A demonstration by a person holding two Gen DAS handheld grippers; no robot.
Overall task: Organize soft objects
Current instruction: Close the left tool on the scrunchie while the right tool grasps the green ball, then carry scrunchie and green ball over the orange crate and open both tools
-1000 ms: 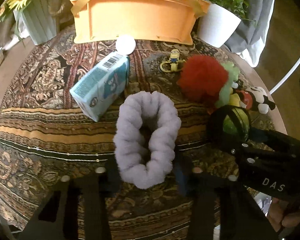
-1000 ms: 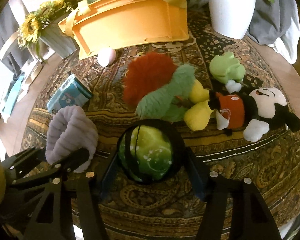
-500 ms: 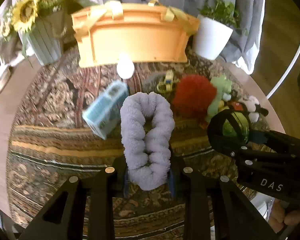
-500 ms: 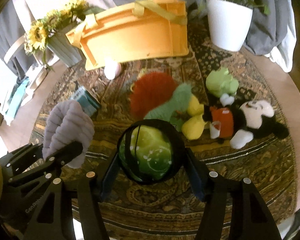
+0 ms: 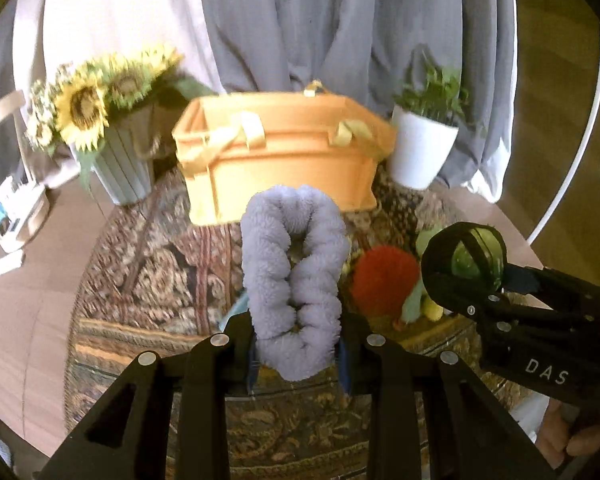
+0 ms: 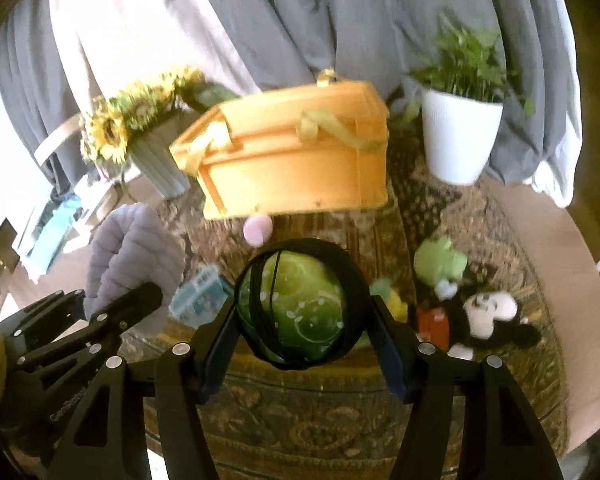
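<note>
The left gripper (image 5: 296,354) pinches a fluffy lilac loop (image 5: 296,280) held above the patterned cloth (image 5: 148,280), while at its three o'clock the right gripper (image 6: 300,344) clamps a green ball in black netting (image 6: 296,304) (orange basket (image 6: 292,164) at twelve o'clock).

Pinched lavender scrunchie (image 5: 296,280), green-black pouch (image 6: 298,304) aloft

My left gripper (image 5: 296,354) is black, its fluffy ring (image 5: 294,280) lilac; the ball (image 6: 296,304) is green with white dots; upper centre, the basket (image 5: 284,160) is orange.
</note>
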